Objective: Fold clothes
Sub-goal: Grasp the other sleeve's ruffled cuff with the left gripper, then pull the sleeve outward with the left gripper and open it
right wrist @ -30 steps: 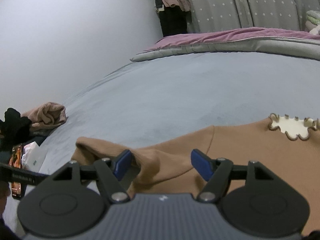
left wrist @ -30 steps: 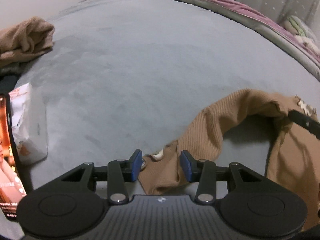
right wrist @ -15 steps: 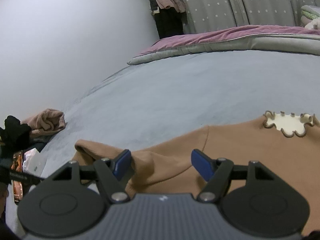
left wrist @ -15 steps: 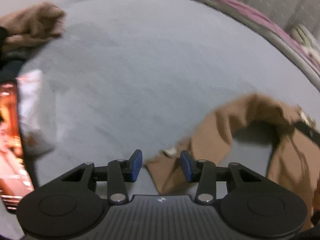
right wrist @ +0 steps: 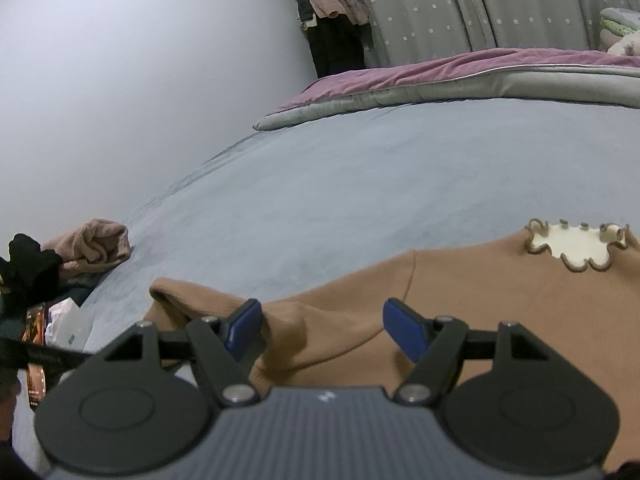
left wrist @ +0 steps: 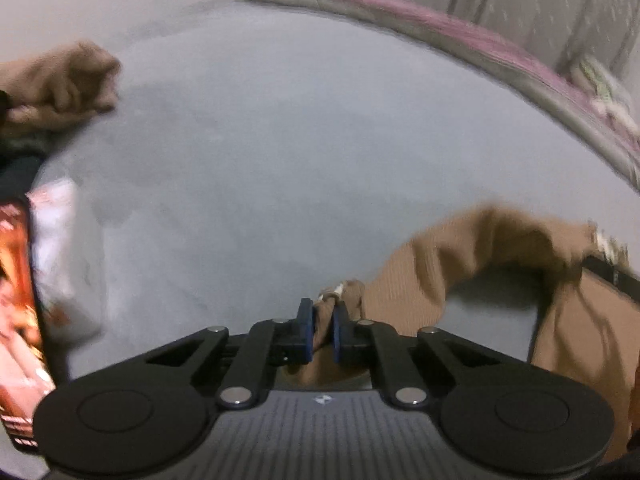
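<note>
Brown top (right wrist: pixel 460 300) spread on the bed (right wrist: pixel 340 184): left tongs (left wrist: pixel 321 326) clamped on its sleeve cuff (left wrist: pixel 340 294); right tongs (right wrist: pixel 322 330) apart above the shoulder.

We can read no words or numbers in either view. The nearest thing to a sign is a small pale emblem on the left gripper's (left wrist: pixel 321 330) dark ribbed body, just behind its fingers, and the same emblem on the right gripper (right wrist: pixel 322 327); we cannot make out any letters in either. At the left edge of the bed (right wrist: pixel 340 184) a phone screen (left wrist: pixel 16 312) glows orange-red, with marks low on it too blurred for us to read. Beside it lies a white packet (left wrist: pixel 60 248) with faint reddish print, also unreadable. A black strap (right wrist: pixel 36 354) crossing the right wrist view carries pale lettering too small for us to tell.
</note>
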Demonstrator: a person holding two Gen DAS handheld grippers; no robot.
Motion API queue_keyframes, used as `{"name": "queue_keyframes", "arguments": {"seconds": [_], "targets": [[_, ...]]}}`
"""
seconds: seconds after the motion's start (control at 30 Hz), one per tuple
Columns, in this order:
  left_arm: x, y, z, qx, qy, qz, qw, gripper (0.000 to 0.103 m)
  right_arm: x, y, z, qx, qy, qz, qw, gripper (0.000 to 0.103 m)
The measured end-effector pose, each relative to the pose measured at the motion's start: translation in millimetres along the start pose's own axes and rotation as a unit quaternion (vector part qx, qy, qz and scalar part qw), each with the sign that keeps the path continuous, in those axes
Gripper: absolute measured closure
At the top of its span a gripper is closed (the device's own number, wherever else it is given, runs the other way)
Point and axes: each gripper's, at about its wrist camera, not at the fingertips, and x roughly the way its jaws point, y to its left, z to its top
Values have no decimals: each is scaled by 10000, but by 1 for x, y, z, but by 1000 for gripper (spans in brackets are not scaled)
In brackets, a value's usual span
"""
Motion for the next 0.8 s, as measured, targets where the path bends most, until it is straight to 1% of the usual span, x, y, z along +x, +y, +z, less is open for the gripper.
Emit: {"name": "queue_keyframes", "arguments": {"seconds": [0.1, 0.2, 0.37, 0.5, 0.6, 0.63, 0.8], "targets": [[-15, 6, 9, -124, -660, 298, 9973, 95, 0, 0, 0, 16, -1, -5, 10000, 33], [-24, 14, 13, -289, -1181, 443, 9916, 95, 1, 0, -1, 31, -1, -10, 10000, 33], [-22, 31, 16, -715, -1713, 603, 9808, 95, 2, 0, -1, 57, -2, -18, 10000, 33], [-22, 41, 22, -998, -2133, 651, 9697, 95, 2, 0, -1, 77, -3, -24, 10000, 33], [-20, 48, 33, -1218, -2298, 714, 9629, 95, 3, 1, -2, 72, 1, -37, 10000, 33], [-17, 49, 38, -1303, -2266, 726, 9625, 95, 3, 1, -2, 70, 2, -41, 10000, 33], [-1, 53, 62, -1749, -1853, 764, 9640, 95, 4, 2, -4, 61, 7, -61, 10000, 33]]}}
